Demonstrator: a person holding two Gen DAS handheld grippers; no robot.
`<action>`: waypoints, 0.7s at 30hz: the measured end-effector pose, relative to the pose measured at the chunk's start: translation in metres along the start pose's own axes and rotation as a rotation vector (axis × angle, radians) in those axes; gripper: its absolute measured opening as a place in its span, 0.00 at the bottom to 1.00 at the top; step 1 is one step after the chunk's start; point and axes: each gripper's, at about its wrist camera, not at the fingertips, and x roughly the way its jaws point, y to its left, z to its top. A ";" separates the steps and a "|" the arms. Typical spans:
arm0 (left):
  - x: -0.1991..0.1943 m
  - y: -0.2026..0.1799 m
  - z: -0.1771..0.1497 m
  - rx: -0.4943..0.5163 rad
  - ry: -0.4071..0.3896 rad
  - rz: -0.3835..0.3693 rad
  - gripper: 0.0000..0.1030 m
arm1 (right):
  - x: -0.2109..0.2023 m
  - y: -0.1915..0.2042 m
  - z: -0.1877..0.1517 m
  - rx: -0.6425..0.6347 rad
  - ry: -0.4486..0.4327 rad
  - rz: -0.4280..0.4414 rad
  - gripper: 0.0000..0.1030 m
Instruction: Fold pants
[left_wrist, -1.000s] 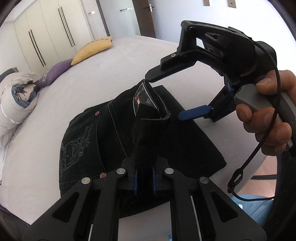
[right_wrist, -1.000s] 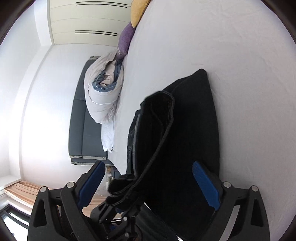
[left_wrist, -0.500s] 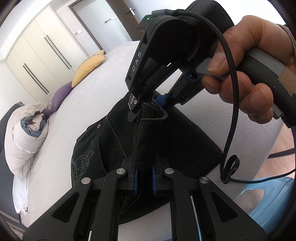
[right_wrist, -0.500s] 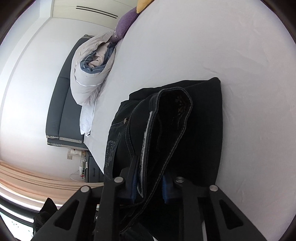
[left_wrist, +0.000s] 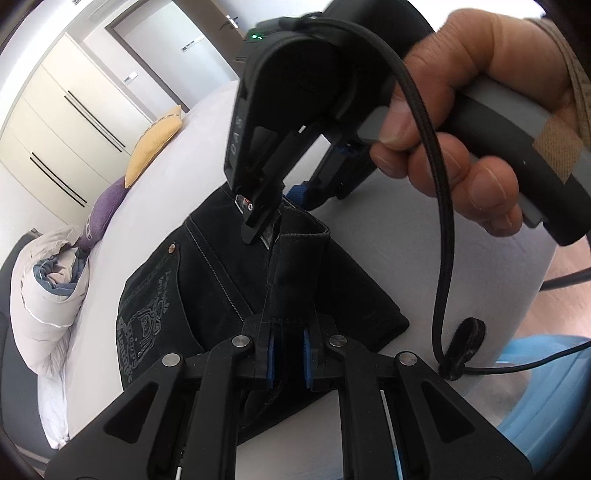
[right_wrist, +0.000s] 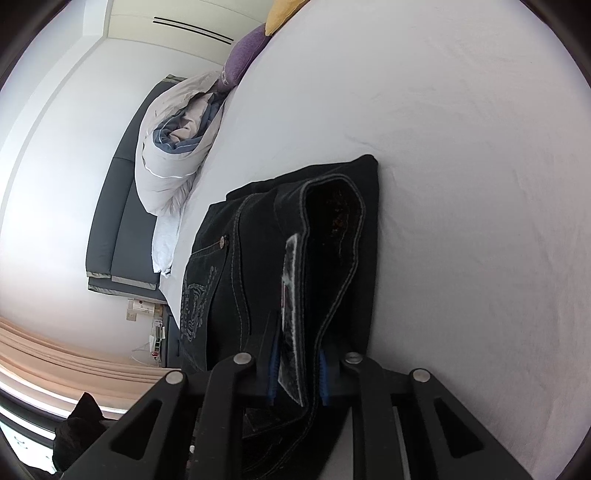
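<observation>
Left wrist view: the left gripper (left_wrist: 288, 363) is clamped on a raised fold of the black pants (left_wrist: 207, 280), which lie folded on the white bed (left_wrist: 461, 266) near its edge. Beyond, the right gripper (left_wrist: 273, 218), held by the person's hand (left_wrist: 458, 122), pinches the far end of the same fold; its cable (left_wrist: 436, 221) crosses the view, and its tips partly hide the waistband label.

Right wrist view: the right gripper (right_wrist: 297, 376) is closed on the pants (right_wrist: 332, 236) at the waistband; the cloth below its 2 blue pads is cut off. A rolled duvet (right_wrist: 173, 155) lies beyond, on the bed (right_wrist: 461, 155).
</observation>
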 end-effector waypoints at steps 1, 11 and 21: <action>0.001 -0.003 -0.002 0.013 0.000 0.012 0.09 | 0.000 -0.002 -0.001 -0.002 -0.003 0.005 0.16; -0.007 -0.003 -0.007 -0.001 0.048 -0.014 0.26 | -0.029 -0.002 0.005 0.007 -0.044 -0.029 0.42; -0.067 0.071 -0.035 -0.244 -0.024 -0.106 0.92 | -0.056 0.044 0.015 -0.055 -0.080 0.214 0.46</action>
